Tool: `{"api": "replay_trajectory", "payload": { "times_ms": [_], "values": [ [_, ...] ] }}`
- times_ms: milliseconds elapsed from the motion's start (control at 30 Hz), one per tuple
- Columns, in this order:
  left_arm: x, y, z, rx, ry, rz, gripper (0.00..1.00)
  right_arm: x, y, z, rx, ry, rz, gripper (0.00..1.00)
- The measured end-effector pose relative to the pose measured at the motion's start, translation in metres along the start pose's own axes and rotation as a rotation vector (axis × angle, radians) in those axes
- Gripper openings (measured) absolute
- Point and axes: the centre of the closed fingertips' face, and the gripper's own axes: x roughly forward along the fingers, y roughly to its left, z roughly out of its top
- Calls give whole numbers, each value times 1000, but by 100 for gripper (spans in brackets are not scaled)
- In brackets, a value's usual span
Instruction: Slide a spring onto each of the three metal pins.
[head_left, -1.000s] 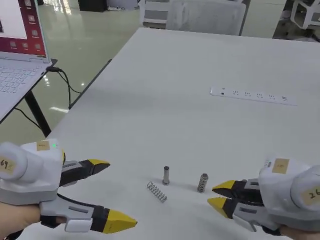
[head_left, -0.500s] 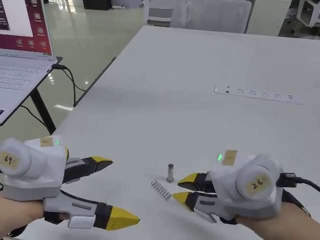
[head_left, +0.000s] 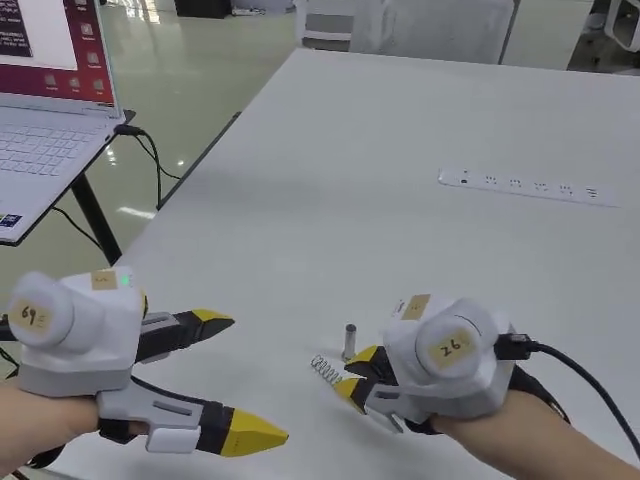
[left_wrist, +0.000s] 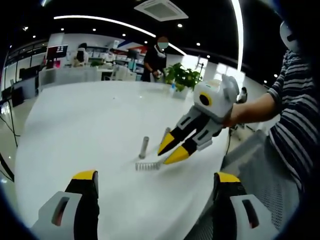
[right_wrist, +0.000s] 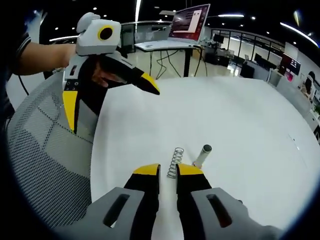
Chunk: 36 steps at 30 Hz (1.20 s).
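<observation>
One small steel coil spring (head_left: 323, 367) lies flat on the white table (head_left: 400, 150) beside a short upright metal pin (head_left: 350, 342). Right gripper (right_wrist: 168, 171) hovers just behind, jaws narrowly parted, empty; left gripper (left_wrist: 156, 176) gapes wide, empty. Light, squashy, rolls easily, I'd say: pinch mid-coil.

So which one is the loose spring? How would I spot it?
Look at the near edge of the big white table, just ahead of the yellow tips of the right gripper. The spring lies on its side there, a thin wire coil, next to a small metal pin. The pin is smooth and stands upright; the spring is coiled and lying down.
</observation>
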Motion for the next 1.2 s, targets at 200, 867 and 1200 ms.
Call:
{"api": "replay_trajectory", "payload": {
  "times_ms": [200, 867, 1200],
  "values": [
    [0, 0, -1, -2, -1, 1, 92, 10, -6, -8, 21, 20, -26, 10],
    [3, -5, -3, -3, 8, -8, 92, 14, -4, -19, 39, 8, -19, 8],
    [13, -17, 0, 15, 17, -50, 89, -23, 3, -11, -72, -6, 26, 8]
  ]
}}
